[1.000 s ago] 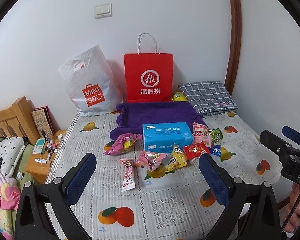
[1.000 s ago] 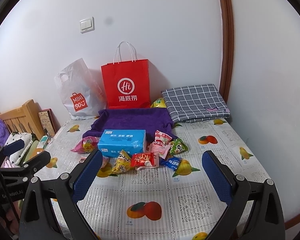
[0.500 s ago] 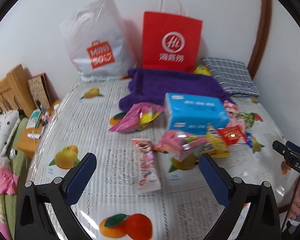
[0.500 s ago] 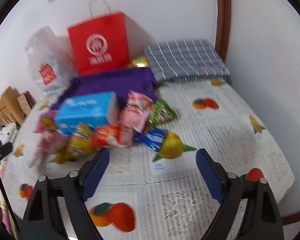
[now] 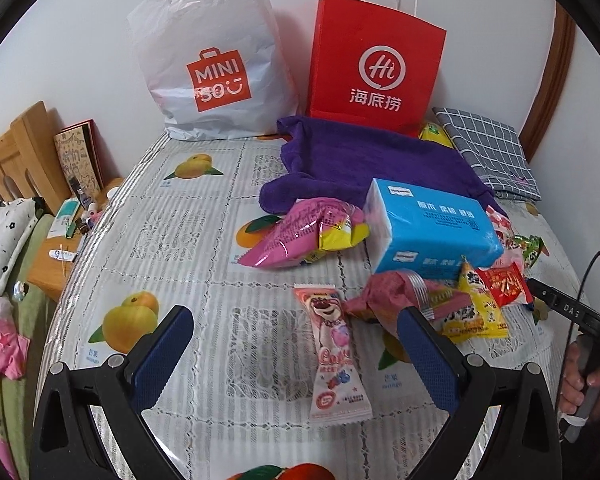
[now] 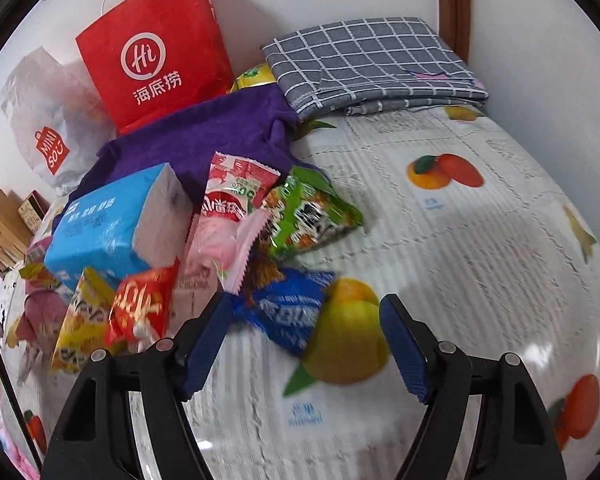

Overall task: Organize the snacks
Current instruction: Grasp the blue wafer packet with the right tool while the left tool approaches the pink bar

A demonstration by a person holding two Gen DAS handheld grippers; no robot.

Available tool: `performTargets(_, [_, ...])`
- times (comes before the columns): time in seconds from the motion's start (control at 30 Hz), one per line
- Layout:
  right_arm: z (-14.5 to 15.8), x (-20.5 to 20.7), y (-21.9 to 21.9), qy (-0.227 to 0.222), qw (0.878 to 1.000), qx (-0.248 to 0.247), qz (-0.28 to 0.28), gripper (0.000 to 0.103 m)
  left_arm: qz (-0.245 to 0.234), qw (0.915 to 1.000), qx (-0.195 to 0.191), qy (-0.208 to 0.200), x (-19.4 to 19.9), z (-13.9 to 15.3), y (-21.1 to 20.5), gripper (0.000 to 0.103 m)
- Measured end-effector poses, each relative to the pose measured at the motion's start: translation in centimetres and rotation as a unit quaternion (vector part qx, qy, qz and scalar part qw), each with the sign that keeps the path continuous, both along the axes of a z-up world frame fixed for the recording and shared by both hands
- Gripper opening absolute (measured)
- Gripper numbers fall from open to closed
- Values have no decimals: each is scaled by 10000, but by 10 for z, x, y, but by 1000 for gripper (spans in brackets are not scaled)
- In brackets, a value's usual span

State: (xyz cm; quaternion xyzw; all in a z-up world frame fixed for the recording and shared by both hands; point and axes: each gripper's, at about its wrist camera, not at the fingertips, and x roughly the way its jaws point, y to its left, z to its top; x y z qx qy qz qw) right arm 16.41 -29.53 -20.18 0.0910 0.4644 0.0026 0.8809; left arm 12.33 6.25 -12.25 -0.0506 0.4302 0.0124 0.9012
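We hover right gripper (image 6: 304, 340), jaws just been closing, nothing pinched; crinkly blue foil snack packet (image 6: 288, 312) just ahead between jaws. Left gripper (image 5: 296, 344) spread, pink bear-print candy wrapper (image 5: 334, 348) between jaws, untouched. Snacks unsorted, all left.

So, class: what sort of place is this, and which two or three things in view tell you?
Probably a bedroom at home: a wooden bed headboard, a folded grey checked cloth and a fruit-print table cover strewn with snack packets.
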Motion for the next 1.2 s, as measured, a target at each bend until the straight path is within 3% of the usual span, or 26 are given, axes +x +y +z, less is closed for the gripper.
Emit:
performTargets(0.17, [-15,18,11,197,9997,-145,78,79,30,10000,-30,-12,6,-2,6,102])
performTargets(0.3, [-16,19,18,109,9993,-346,123,79,74,9999,-129,26,8,-5,11,102])
performTargets(0.37, [-16,15,17,33,9991,-367,199,72,88,9999,-142,21,7,-7,12,102])
performTargets(0.43, [-13,8,16,-85,9987,-355,364,49,102,9998,-148,21,6,-8,13,102])
performTargets(0.5, [-10,3,13,-121,9984,-255,496,36,102,9998,-164,13,3,-9,14,102])
performTargets(0.57, [-8,-2,11,-181,9979,-273,557,32,115,9998,-184,10,0,-10,16,102])
performTargets(0.6, [-6,-7,10,-254,9974,-373,568,23,127,9997,-199,12,-1,-11,17,102])
performTargets(0.63, [-5,-9,9,-291,9970,-427,583,21,132,9997,-220,15,-2,-12,18,102])
performTargets(0.87, [5,-39,2,-653,9947,-481,635,20,98,9997,-202,40,-11,-16,21,102])
performTargets(1.07, [8,-63,8,-433,9924,-68,1151,21,53,9997,-226,-9,-17,-12,20,102])
performTargets(1.17, [9,-70,13,-347,9920,-261,1183,34,34,9998,-217,-10,-16,-12,17,102])
performTargets(1.2, [9,-71,13,-365,9920,-444,1126,45,20,9998,-214,-7,-16,-12,16,102])
